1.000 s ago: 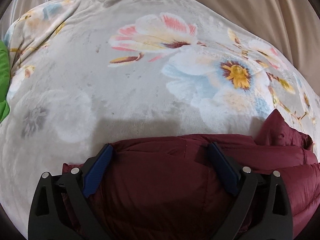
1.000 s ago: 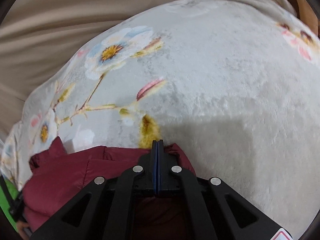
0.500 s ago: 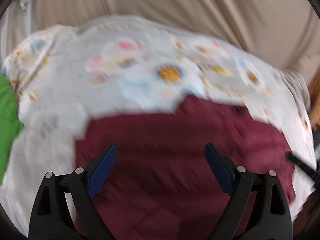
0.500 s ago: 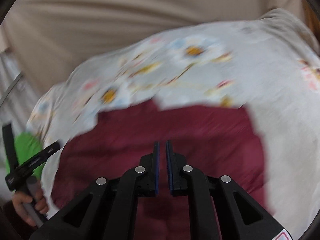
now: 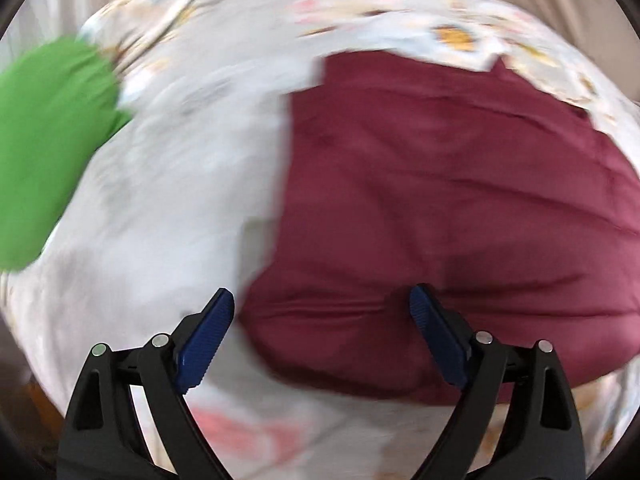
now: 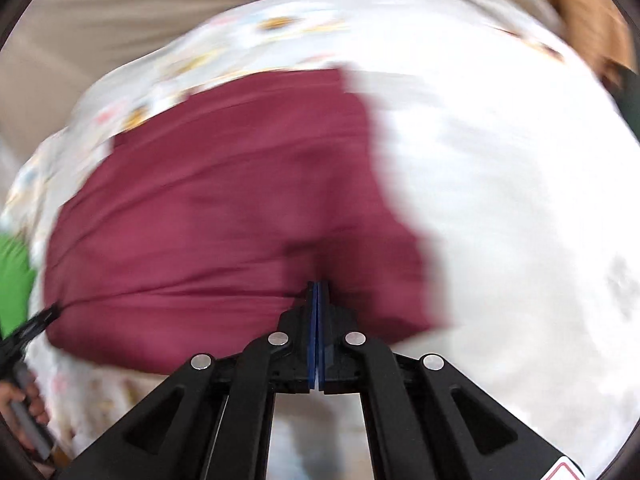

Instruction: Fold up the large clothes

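Note:
A maroon puffer jacket [image 5: 440, 184] lies folded flat on a pale floral blanket [image 5: 180, 200]. My left gripper [image 5: 320, 292] is open wide, and its blue pads [image 5: 208, 332] stand apart over the jacket's near left corner without pressing on it. In the right wrist view the same jacket [image 6: 224, 216] fills the middle. My right gripper [image 6: 317, 284] is shut, pads together, tips over the jacket's near edge. Blur hides whether any cloth is caught there. The left gripper [image 6: 28, 328] and the hand [image 6: 24, 400] holding it show at the lower left edge.
A bright green cloth [image 5: 44, 152] lies on the blanket at the left, also at the left edge of the right wrist view [image 6: 14, 280]. Beige fabric [image 6: 100, 40] rises behind the blanket. Something brown [image 6: 580, 12] sits at the far right corner.
Both grippers have pulled back toward the near side, so the whole jacket now shows. The right jaws parted slightly, then shut again. The green cloth looms larger on the left.

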Demonstrator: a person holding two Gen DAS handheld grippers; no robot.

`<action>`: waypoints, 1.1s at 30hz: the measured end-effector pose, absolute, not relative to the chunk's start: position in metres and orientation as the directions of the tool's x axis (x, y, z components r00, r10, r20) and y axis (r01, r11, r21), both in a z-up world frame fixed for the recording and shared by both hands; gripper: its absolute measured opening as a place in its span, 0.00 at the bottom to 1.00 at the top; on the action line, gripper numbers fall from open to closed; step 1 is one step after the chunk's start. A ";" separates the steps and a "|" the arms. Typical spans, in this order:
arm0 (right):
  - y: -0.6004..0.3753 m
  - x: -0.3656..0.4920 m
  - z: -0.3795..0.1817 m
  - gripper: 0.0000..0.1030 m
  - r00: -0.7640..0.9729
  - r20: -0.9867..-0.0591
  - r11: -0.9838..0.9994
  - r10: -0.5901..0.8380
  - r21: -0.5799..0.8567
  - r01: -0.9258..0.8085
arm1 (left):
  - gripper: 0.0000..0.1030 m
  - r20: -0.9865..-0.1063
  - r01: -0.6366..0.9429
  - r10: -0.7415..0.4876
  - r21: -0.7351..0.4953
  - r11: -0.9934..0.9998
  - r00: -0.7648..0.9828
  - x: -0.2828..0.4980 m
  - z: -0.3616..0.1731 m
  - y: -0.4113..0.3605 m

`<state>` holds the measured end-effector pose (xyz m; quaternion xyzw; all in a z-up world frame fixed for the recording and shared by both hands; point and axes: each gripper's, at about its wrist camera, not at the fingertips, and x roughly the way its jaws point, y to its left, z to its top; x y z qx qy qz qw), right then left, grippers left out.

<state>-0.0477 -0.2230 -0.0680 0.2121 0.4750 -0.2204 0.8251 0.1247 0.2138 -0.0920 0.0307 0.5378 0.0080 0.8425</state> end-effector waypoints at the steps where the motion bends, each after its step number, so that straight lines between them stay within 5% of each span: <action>1: -0.229 -0.053 -0.067 0.00 0.435 -0.882 0.797 -0.181 0.128 0.591 | 0.85 -0.913 -0.005 0.027 0.028 1.000 0.407 0.125 -0.094 0.224; 5: -0.210 -0.042 -0.043 0.06 0.464 -0.867 0.795 -0.183 0.148 0.588 | 0.83 -0.917 -0.029 0.011 0.000 1.000 0.399 0.122 -0.084 0.232; 10: -0.130 0.030 -0.011 0.06 0.547 -0.836 0.901 -0.041 0.206 0.381 | 0.84 -0.902 -0.016 -0.056 -0.070 0.997 0.428 0.119 -0.060 0.233; 18: -0.066 0.158 -0.033 0.04 0.488 -0.870 0.924 0.071 0.242 0.297 | 0.85 -0.884 -0.125 -0.211 -0.285 0.950 0.417 0.153 -0.060 0.256; 33: -0.046 0.210 -0.091 0.00 0.422 -0.906 0.939 0.027 0.167 0.299 | 0.85 -0.904 0.019 -0.131 -0.135 0.991 0.406 0.186 -0.072 0.231</action>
